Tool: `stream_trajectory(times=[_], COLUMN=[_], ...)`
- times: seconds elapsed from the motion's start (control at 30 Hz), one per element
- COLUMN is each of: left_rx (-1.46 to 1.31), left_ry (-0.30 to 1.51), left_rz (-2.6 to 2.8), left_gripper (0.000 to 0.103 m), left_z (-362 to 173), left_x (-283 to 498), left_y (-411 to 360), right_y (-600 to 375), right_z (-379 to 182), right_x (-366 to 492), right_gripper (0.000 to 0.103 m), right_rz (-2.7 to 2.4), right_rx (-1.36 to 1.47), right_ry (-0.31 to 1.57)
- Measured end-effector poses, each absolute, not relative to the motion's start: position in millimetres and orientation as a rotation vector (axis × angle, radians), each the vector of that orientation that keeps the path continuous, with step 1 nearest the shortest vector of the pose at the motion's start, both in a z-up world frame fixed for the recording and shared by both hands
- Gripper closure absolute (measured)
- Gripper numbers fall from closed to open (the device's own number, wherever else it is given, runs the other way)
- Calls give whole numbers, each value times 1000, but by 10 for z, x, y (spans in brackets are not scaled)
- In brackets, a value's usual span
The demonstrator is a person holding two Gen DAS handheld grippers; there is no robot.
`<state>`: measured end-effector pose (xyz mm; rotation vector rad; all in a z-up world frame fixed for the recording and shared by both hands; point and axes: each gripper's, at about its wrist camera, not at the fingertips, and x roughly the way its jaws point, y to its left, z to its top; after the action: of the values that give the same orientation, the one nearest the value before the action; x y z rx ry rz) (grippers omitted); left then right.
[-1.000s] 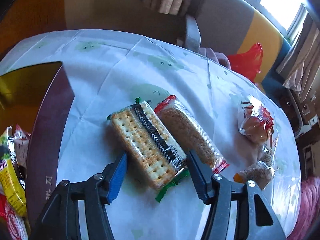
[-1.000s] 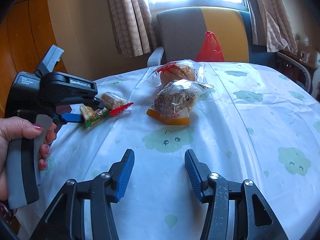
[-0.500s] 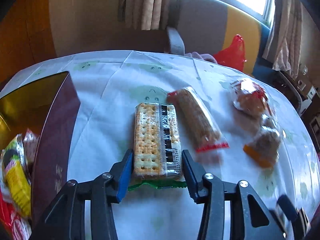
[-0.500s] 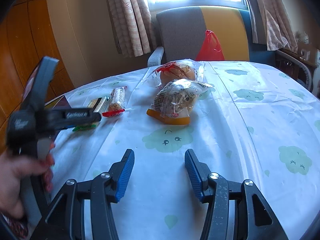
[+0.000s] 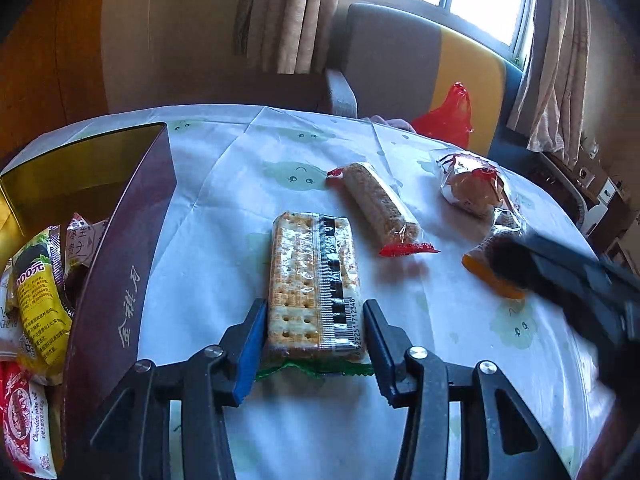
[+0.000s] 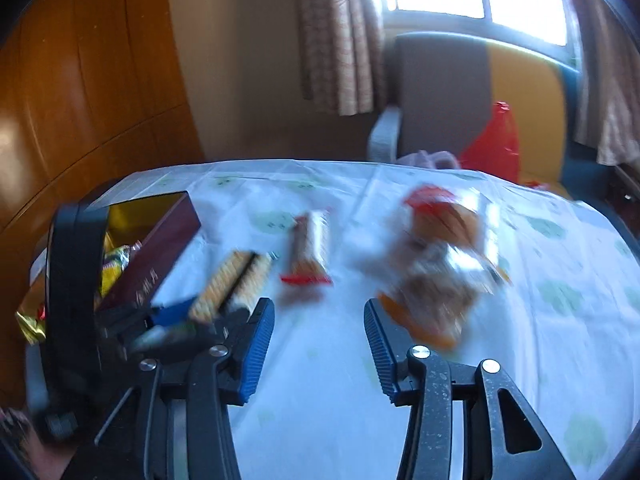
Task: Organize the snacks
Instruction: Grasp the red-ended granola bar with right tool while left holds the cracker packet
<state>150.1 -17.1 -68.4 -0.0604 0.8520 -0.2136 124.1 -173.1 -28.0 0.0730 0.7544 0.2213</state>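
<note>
The cracker pack (image 5: 314,280) lies mid-table, just beside the open gift box (image 5: 120,280) at the table's left edge, and the left gripper (image 5: 314,344) pinches its near end, jaws having just closed on it. By my judgement the pick-up step is in hand; next comes a lift over the box wall to join the wrapped snacks (image 5: 38,292) inside. The right gripper (image 6: 320,344), its jaws just narrowed, stands part-spread around nothing, near the bagged pastry (image 6: 436,292).
</note>
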Motion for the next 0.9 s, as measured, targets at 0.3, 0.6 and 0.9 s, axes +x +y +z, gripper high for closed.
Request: stream_trajectory(times=[0.3,0.6,0.9], left_rx=[-99,-107,-100], left_ry=[846,845,884], left_rz=[-237,-244,-246], left_gripper=[55,53,47], left_z=[-710,-719,-661], left_x=[1496,1482,1551], left_y=[-108,-95,-136], right_y=[-1361,-1578,-1932], right_z=[-600,-716,-778], right_x=[2516,2103,1330], right_gripper=[73,74,74], right_rz=[224,226,183], right_rx=[9,58,217], right_ry=[1033,976,923])
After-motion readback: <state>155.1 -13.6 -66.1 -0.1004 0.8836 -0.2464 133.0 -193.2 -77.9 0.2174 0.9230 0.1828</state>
